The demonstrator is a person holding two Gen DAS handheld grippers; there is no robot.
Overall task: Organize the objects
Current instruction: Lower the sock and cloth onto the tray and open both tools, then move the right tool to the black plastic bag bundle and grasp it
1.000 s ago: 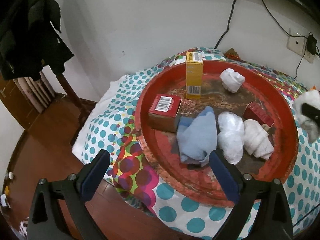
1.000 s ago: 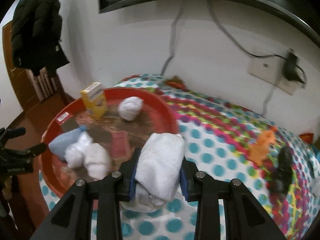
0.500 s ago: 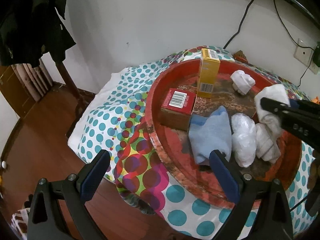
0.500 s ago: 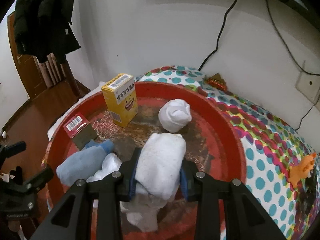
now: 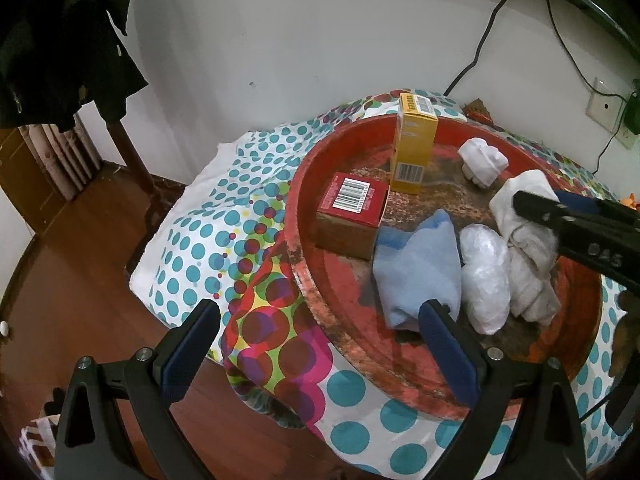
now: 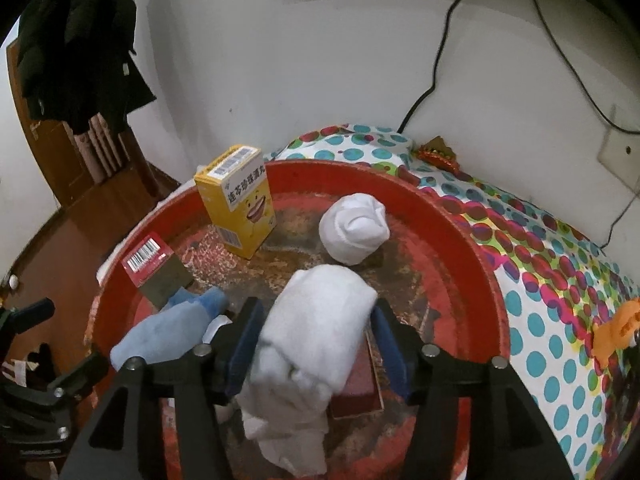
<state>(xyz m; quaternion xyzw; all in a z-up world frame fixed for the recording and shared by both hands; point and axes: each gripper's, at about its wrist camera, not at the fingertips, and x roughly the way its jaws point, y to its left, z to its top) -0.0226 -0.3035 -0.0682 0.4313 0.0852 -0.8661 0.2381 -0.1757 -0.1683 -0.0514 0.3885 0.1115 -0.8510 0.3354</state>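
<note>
A round red tray [image 5: 304, 240] [image 6: 460, 232] lies on a polka-dot cloth. In it stand a yellow box [image 5: 414, 148] [image 6: 240, 200] and a red box [image 5: 352, 208] [image 6: 150, 256], beside a blue cloth [image 5: 416, 268] [image 6: 172, 332], a white rolled sock [image 5: 482, 162] [image 6: 354, 228] and a white wrapped bundle [image 5: 484, 276]. My right gripper [image 6: 316, 312] is over the tray, jaws opening. A white rolled towel [image 6: 316, 340] [image 5: 516, 196] lies between them, and gaps show at both pads. The towel rests on other white rolls and a flat red box [image 6: 356, 380]. My left gripper [image 5: 320, 312] hangs open and empty at the tray's near-left rim.
The polka-dot cloth [image 5: 224, 232] drapes over the table edge to a wooden floor [image 5: 80, 240]. A dark coat [image 5: 60, 40] hangs on a chair at the left. An orange toy [image 6: 616, 332] lies on the cloth right of the tray. Cables and a wall socket [image 5: 604, 104] are behind.
My right gripper carried the white towel from over the dotted cloth to above the tray, and its jaws have now spread away from the towel. The left gripper stayed nearly still.
</note>
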